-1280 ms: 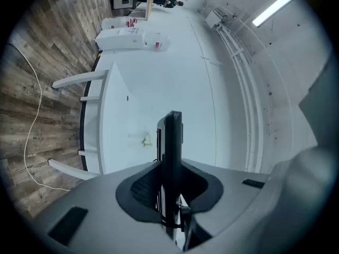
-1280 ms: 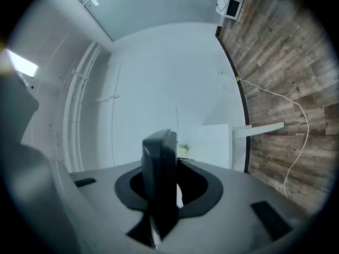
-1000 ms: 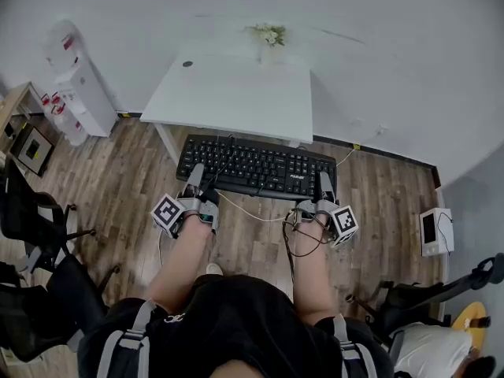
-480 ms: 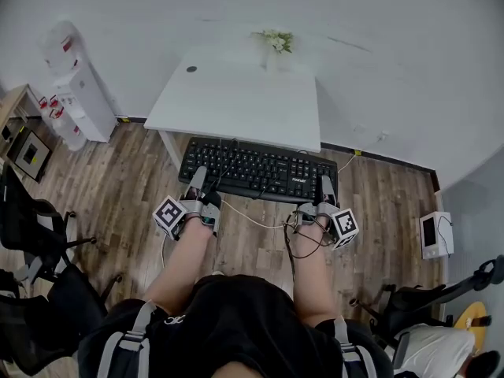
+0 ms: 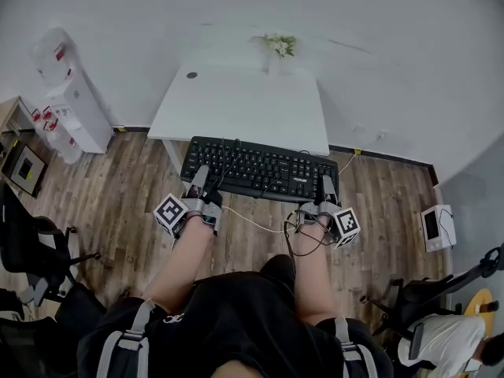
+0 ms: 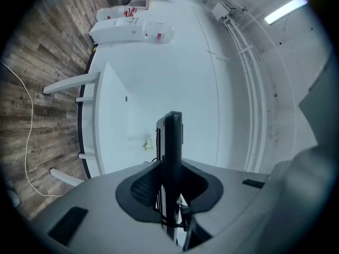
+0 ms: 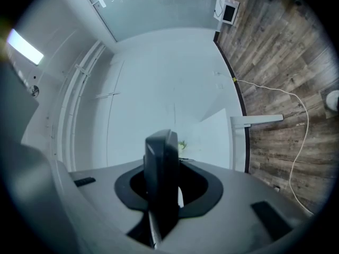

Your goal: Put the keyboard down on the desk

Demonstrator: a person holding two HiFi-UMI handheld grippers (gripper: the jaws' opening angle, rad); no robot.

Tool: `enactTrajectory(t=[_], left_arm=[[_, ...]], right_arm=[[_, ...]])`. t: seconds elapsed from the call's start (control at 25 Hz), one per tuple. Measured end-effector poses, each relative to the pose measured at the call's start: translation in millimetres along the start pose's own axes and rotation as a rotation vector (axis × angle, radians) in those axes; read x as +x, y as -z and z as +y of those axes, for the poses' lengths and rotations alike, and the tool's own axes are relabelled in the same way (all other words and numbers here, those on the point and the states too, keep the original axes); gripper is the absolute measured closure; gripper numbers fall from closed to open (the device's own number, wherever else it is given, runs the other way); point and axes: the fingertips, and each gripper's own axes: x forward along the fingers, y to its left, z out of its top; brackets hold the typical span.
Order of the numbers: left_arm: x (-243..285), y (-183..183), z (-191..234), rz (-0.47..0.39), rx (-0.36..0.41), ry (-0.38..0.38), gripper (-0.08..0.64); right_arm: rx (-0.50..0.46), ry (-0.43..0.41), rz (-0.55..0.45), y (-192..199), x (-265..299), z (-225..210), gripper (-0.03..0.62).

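While the left gripper (image 5: 197, 178) and right gripper (image 5: 326, 187) pinch the keyboard (image 5: 260, 168) between their jaws, hold the 2 level until the desk (image 5: 244, 105) ahead lies beneath.

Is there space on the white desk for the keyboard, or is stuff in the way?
Yes. Almost the whole desk is bare, from its near edge back to the flowers at the far edge and the dark spot near the far left corner. Only around the flowers is it crowded.
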Motion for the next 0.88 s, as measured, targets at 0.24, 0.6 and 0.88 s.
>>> enactTrajectory(t=[0.24, 0.6, 0.88], left_arm=[[17, -19, 4, 0.002, -0.019, 0.006, 0.488], [85, -31, 23, -0.005, -0.009, 0.007, 0.488], [173, -31, 50, -0.025, -0.009, -0.019, 0.488]], right_arm=[[-0.007, -0.005, 0.012, 12, 28, -5, 0.508], [0.001, -0.017, 0.032, 2, 102, -10, 0.508], [0.01, 0.006, 0.057, -26, 196, -24, 0.508]])
